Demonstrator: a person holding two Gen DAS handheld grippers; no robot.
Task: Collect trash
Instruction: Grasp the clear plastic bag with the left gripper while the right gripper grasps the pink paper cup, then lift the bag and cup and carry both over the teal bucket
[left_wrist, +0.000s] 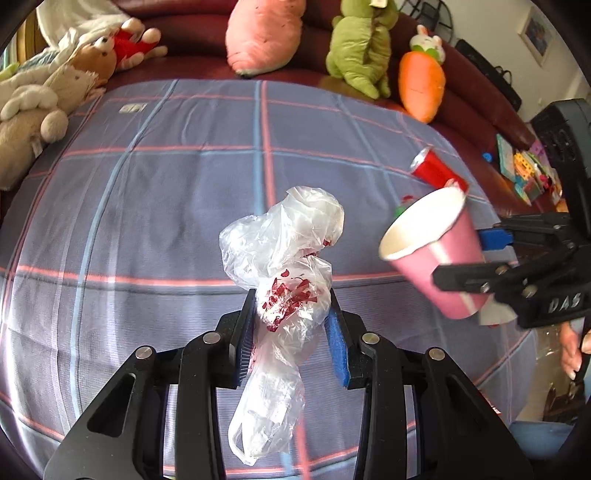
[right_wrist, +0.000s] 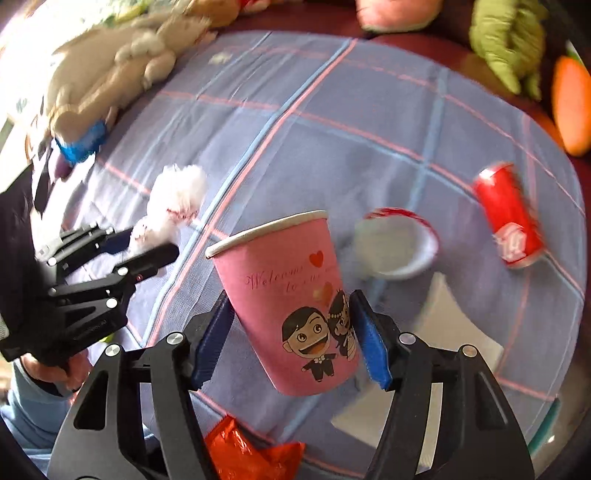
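**Both grippers loaded, trash lifted off cloth**

Step in hand: carry phase. Left gripper (left_wrist: 291, 328) is clamped on a crumpled clear plastic bag (left_wrist: 284, 266) w/ red print, thin and crinkly, hanging limp below the pads. Right gripper (right_wrist: 291, 336) has its pads against a pink paper cup (right_wrist: 284, 299), tapered, rigid, cartoon-couple print, tilted w/ rim toward 11 o'clock.

Next, I'd judge: take both to a bin; none in view.

Left on the plaid tablecloth (right_wrist: 332, 110): red soda can (right_wrist: 508, 218) at 2 o'clock of the cup, lying down; red-rimmed paper bowl (right_wrist: 397, 243) between; shiny red wrapper (right_wrist: 243, 450) at 6.
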